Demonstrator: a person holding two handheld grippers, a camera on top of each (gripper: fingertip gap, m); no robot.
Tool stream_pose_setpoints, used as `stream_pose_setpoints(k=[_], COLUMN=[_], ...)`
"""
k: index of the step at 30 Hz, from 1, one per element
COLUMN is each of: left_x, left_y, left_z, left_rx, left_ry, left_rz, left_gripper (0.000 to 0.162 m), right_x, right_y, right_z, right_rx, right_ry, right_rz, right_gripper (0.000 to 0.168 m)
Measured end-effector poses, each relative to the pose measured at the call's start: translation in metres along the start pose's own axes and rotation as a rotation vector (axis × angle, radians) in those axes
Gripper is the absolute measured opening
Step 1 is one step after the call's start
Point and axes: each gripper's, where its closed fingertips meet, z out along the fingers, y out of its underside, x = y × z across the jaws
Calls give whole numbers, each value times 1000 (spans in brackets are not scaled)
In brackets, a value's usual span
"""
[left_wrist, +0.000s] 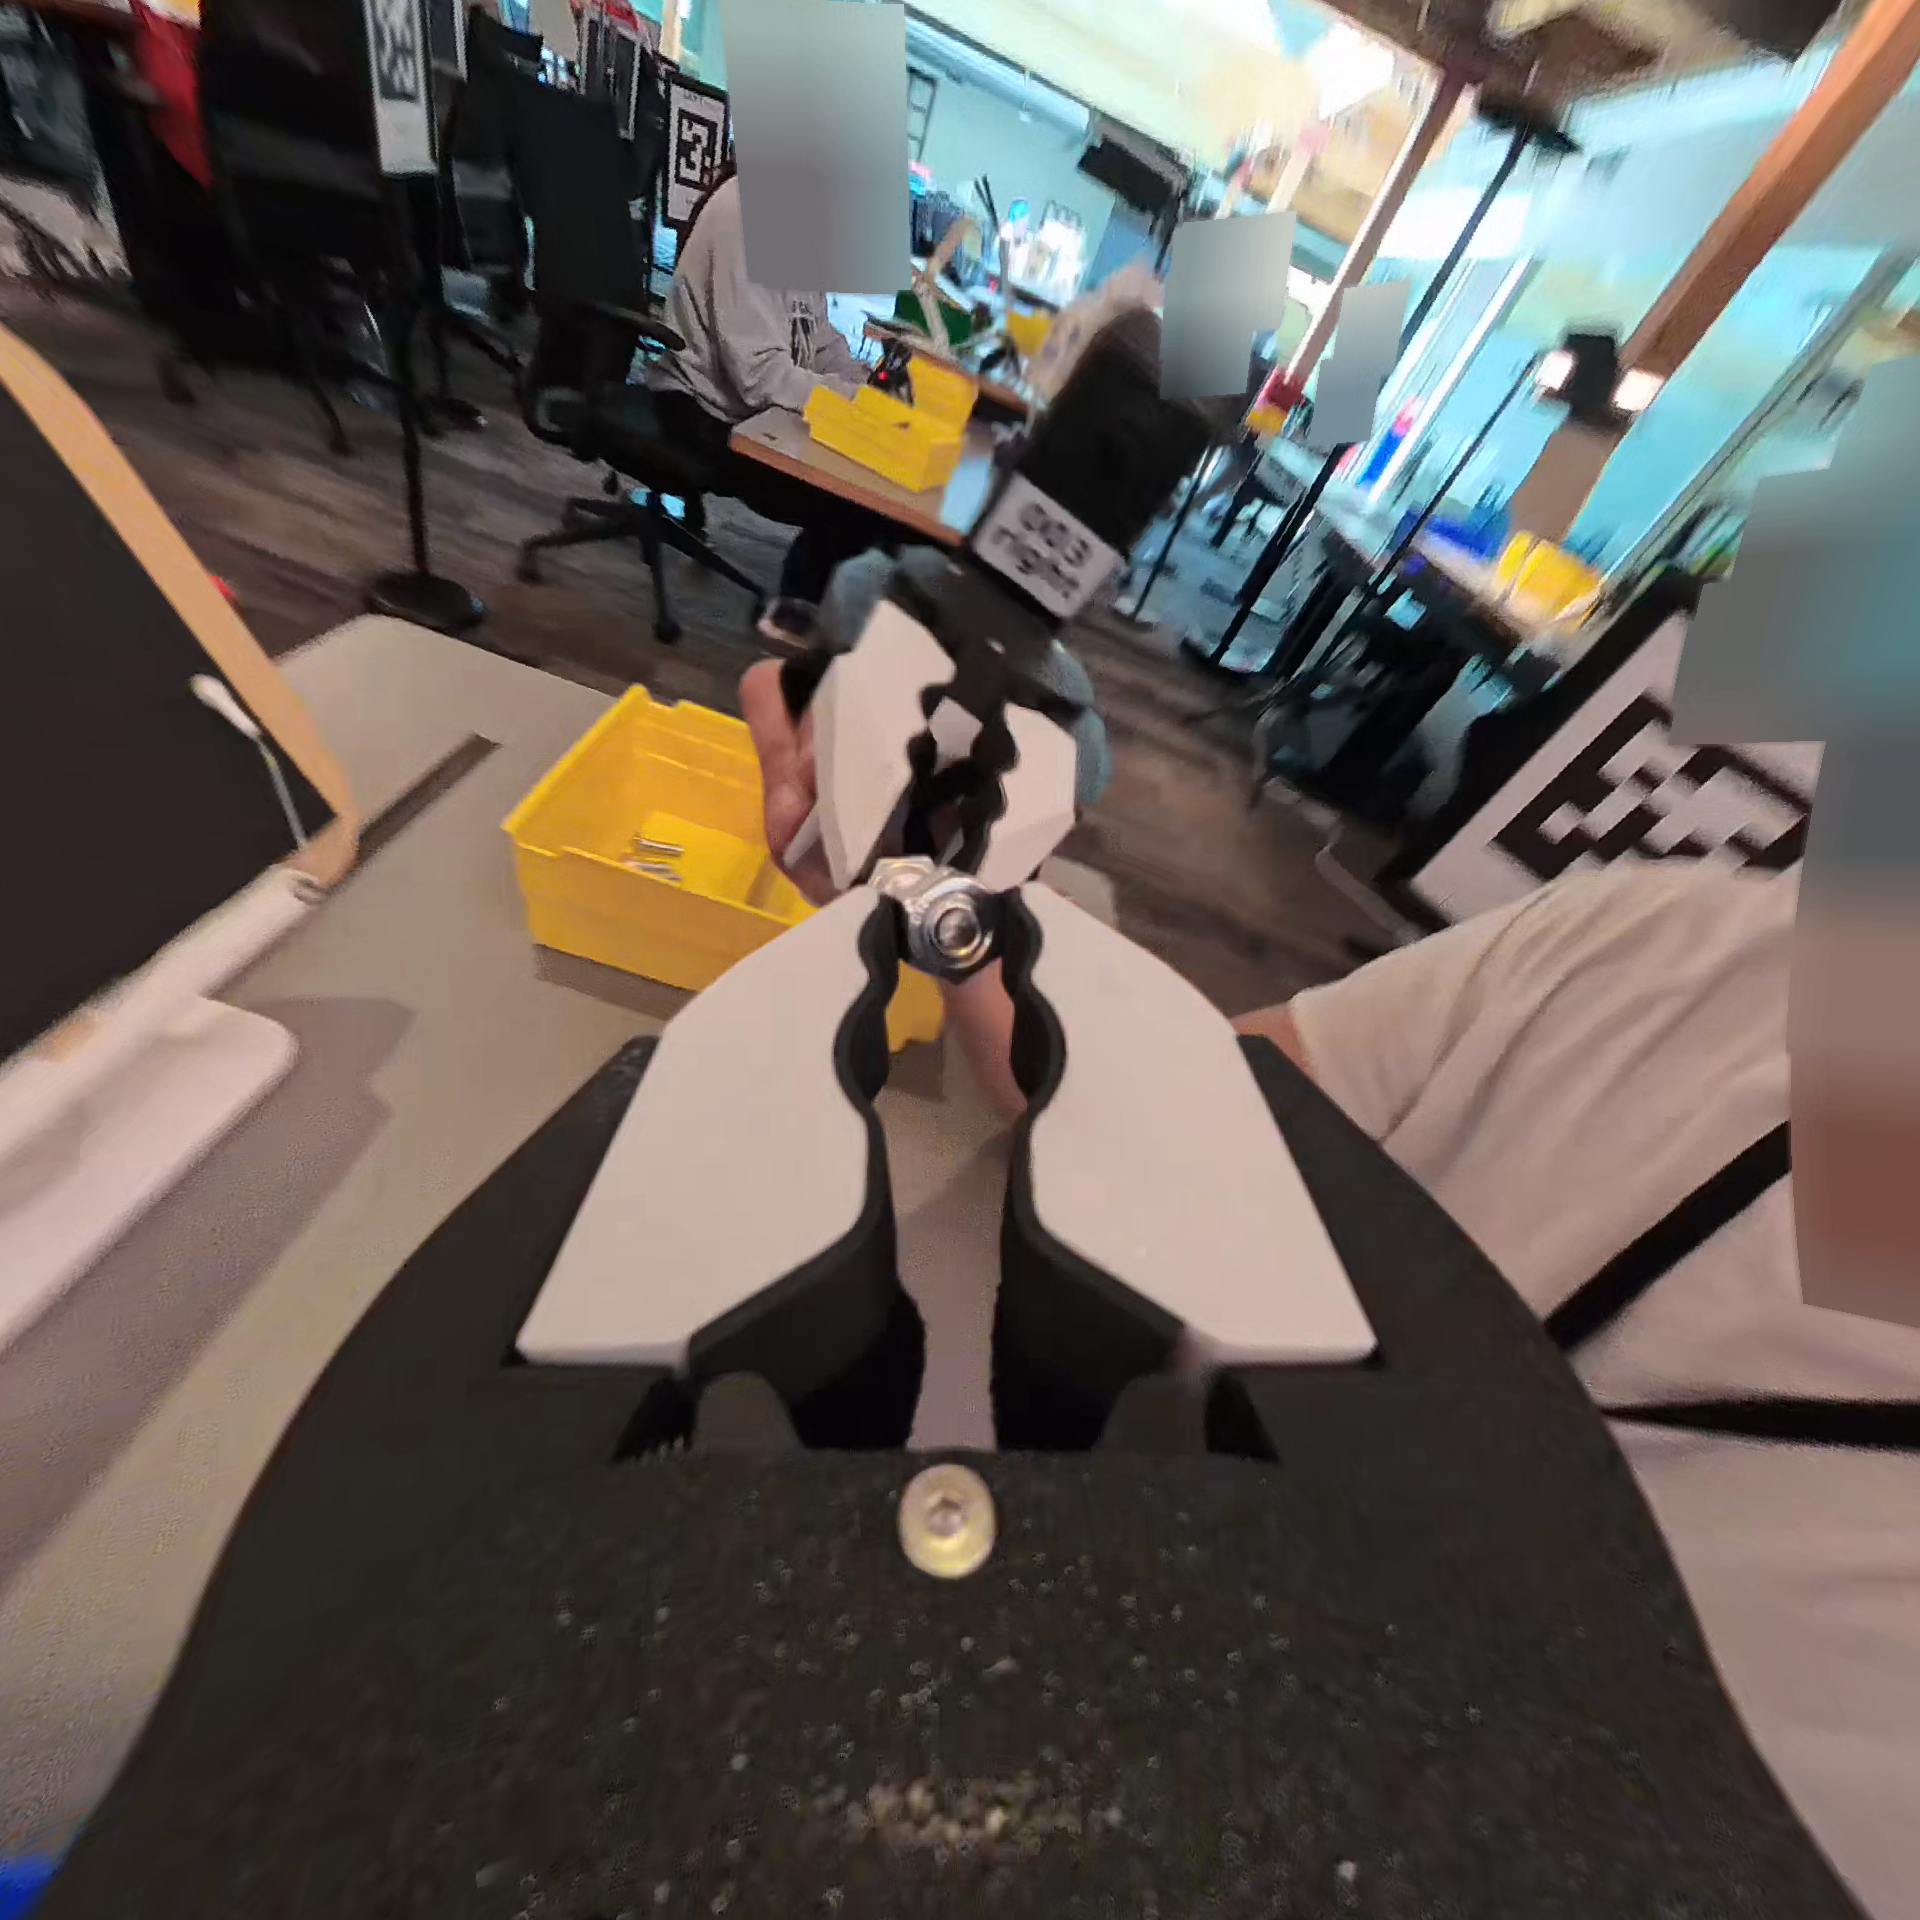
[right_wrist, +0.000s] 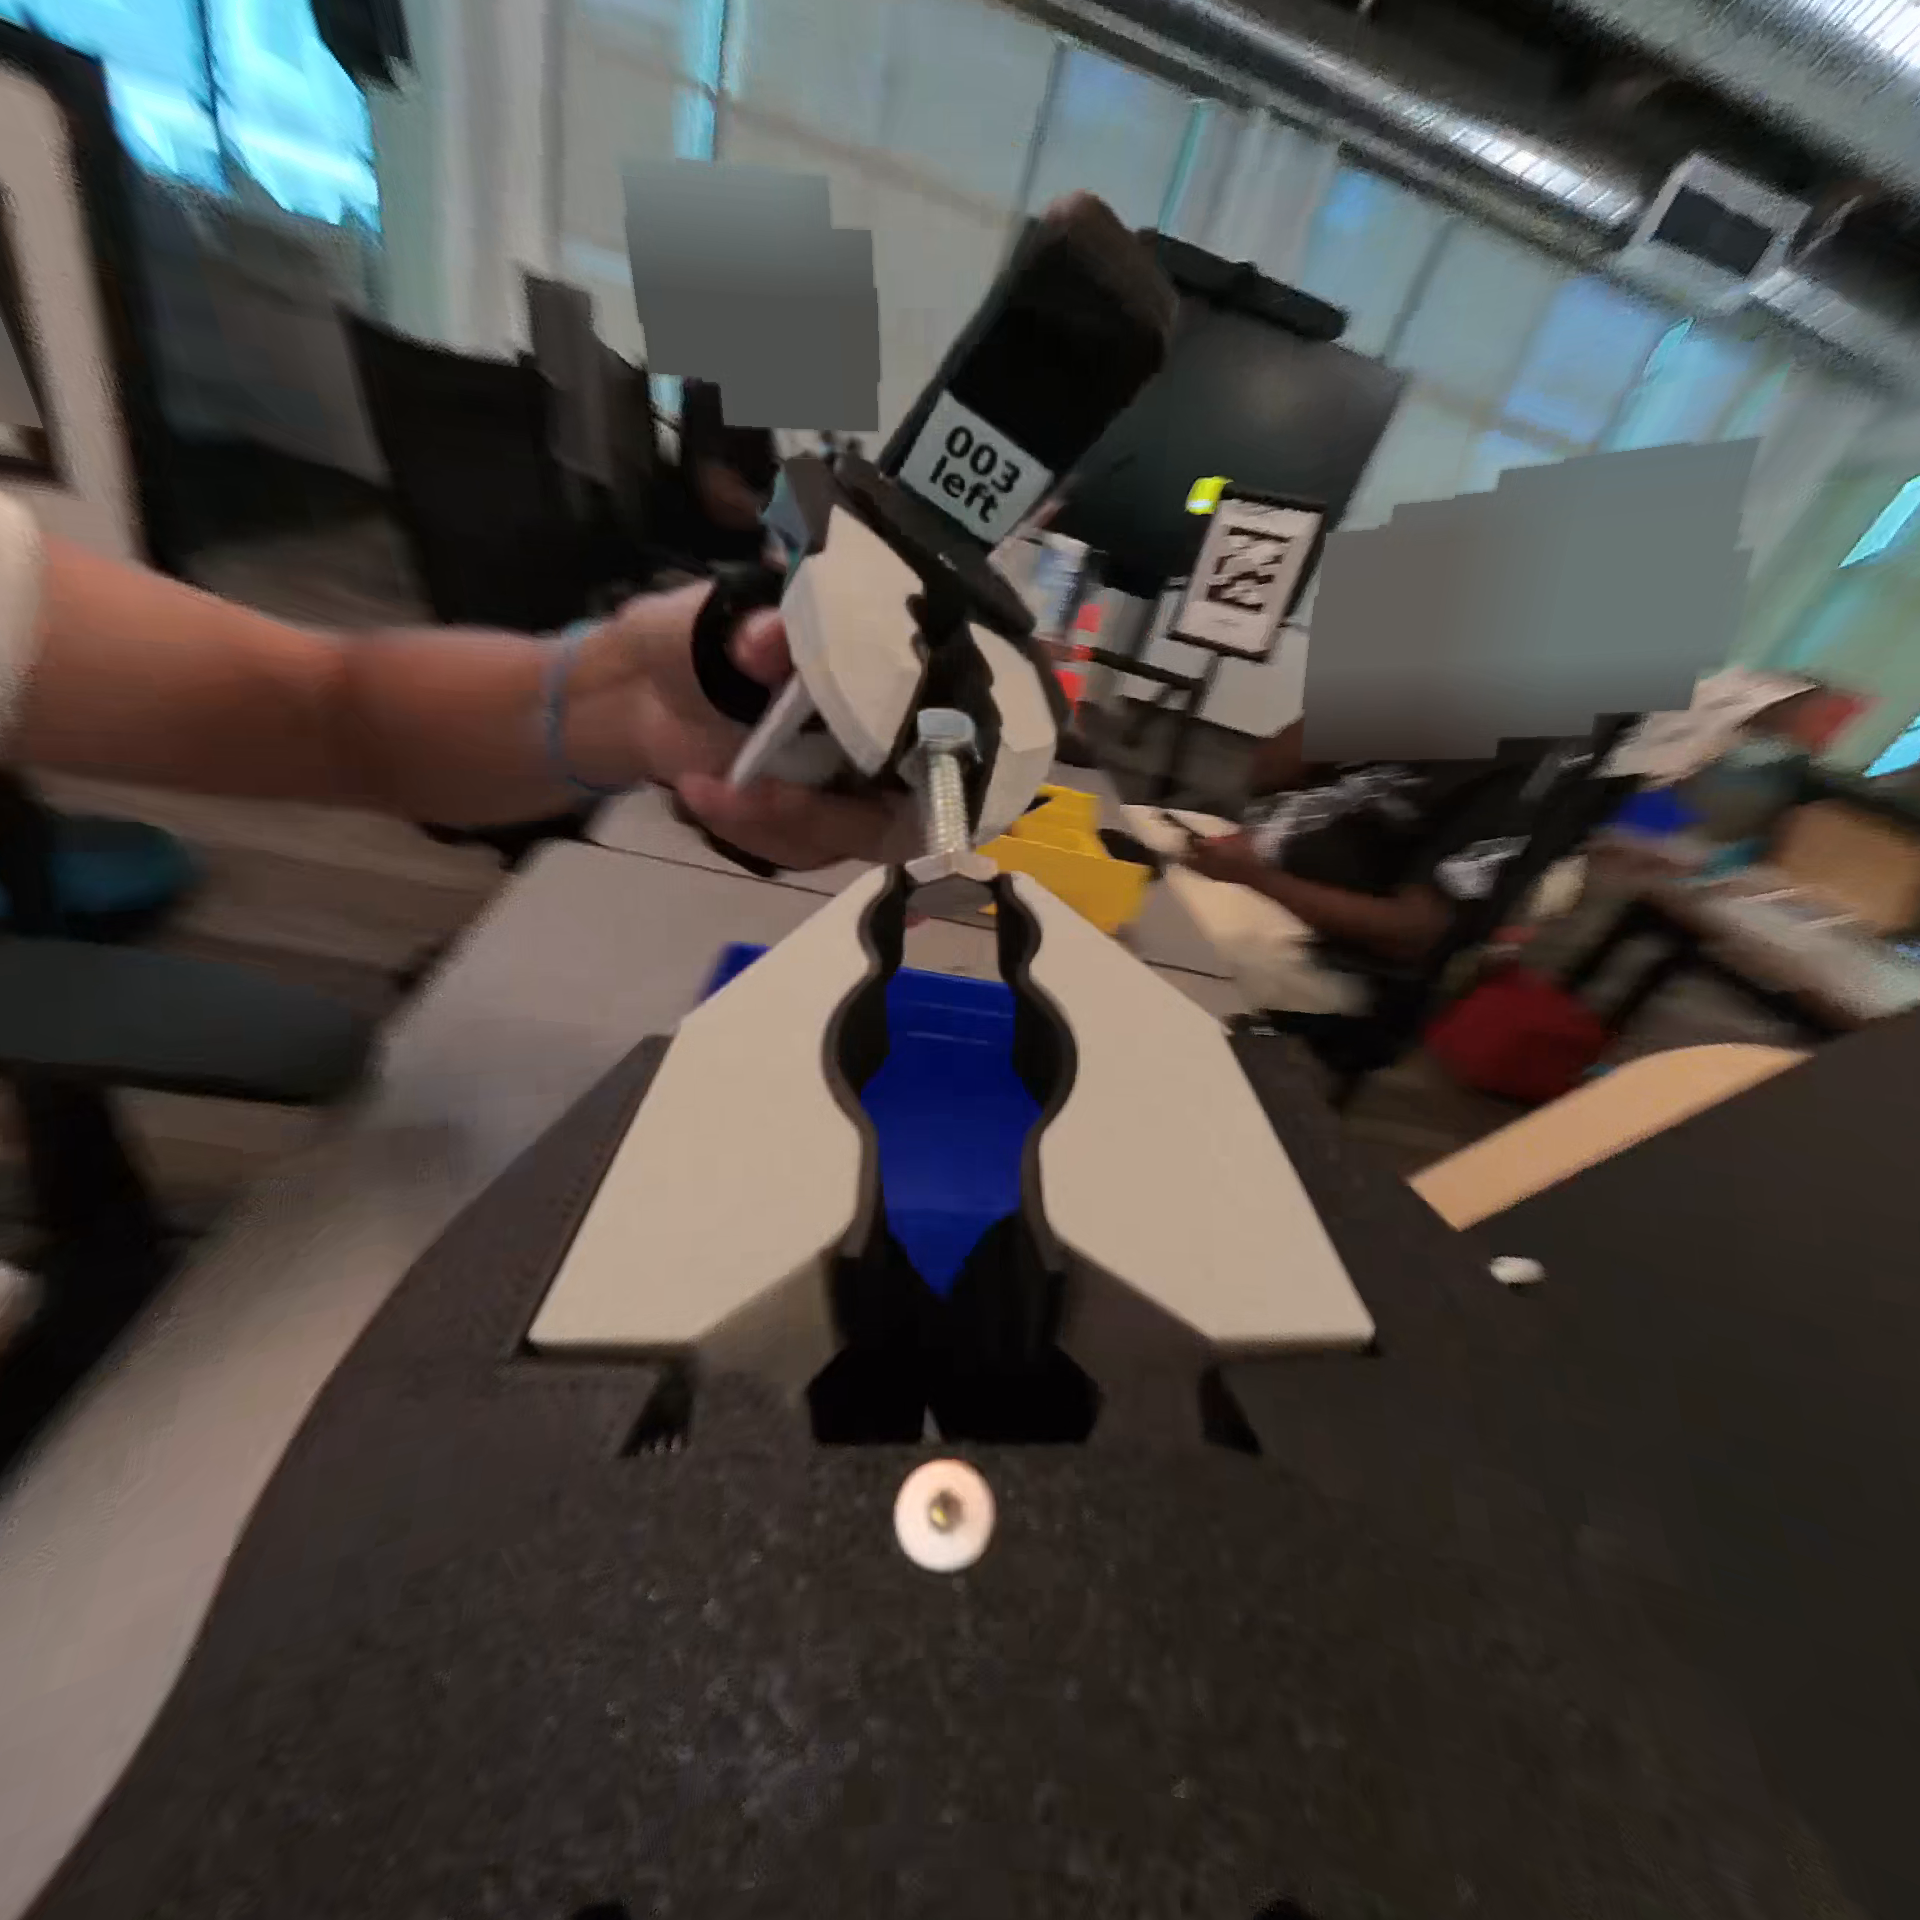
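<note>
Your left gripper (left_wrist: 940, 925) pinches the bolt (right_wrist: 943, 784) by its head, your right gripper (right_wrist: 948, 873) clamps the nut (right_wrist: 945, 865) at its tip, above the yellow bin (left_wrist: 644, 831); any tilt could cross-thread or drop it

Bright window daylight; backgrounds motion-blurred; wide-angle bending at edges; foreground sharp.
</note>
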Motion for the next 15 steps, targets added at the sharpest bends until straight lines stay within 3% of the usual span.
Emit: stream_pose_setpoints(k=[4,7,11,13,15], left_x=[-12,-23,-29,-37,-44], left_y=[-5,-6,-5,-1,13], left_z=[1,1,-1,-4,-7], left_rx=[95,136,81,45,-55], left_ry=[100,110,2,-122,-229], left_rz=[-403,-502,-192,52,344], left_gripper=[18,18,32,61,79], right_x=[13,21,27,34,38], right_y=[4,10,13,16,21], right_z=[-3,-2,0,-2,-4], right_rx=[-96,-175,-136,-136,-127], right_ry=[226,327,291,293,267], right_rz=[-311,-420,-268,-183,-57], right_gripper=[17,17,17,17,17])
